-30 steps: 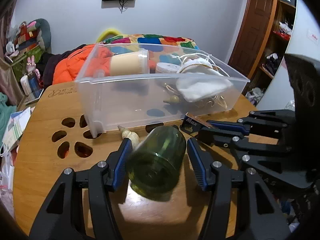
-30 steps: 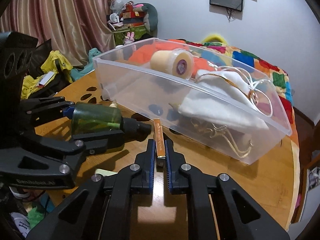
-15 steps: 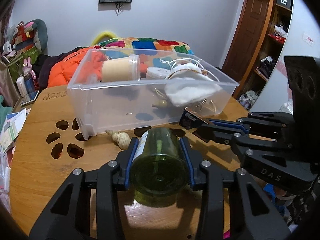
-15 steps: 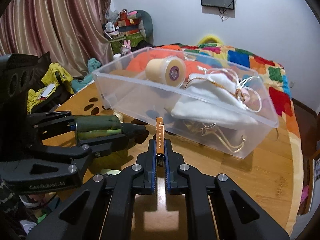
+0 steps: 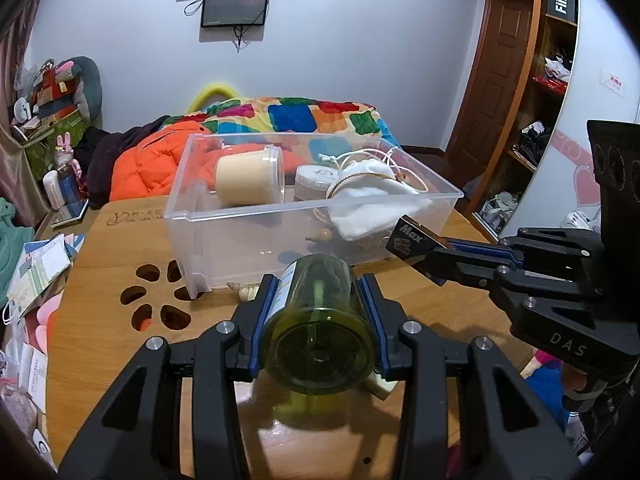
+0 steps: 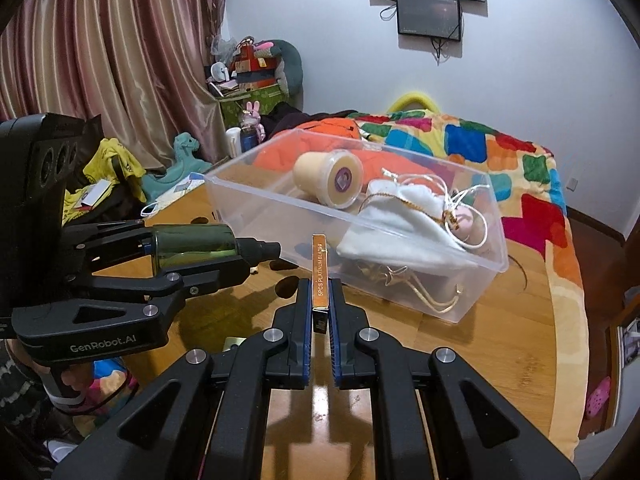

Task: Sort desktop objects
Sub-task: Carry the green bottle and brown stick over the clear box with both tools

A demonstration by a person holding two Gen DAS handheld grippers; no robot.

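My left gripper is shut on a green glass bottle and holds it above the wooden table, just short of the clear plastic bin. The bottle also shows in the right wrist view, black cap toward the bin. My right gripper is shut on a small flat razor-blade box, orange edge up, held above the table near the bin's front wall. The box shows in the left wrist view. The bin holds a cream jar, a white drawstring pouch and a round tin.
A small shell lies on the table beside the bin's near corner. The round wooden table has paw-shaped cut-outs at the left. A bed with a colourful quilt stands behind the table. Papers hang off the left edge.
My left gripper closed on the green bottle and lifted it off the table. My right gripper rose with the blade box. Both now sit higher, looking down into the bin.
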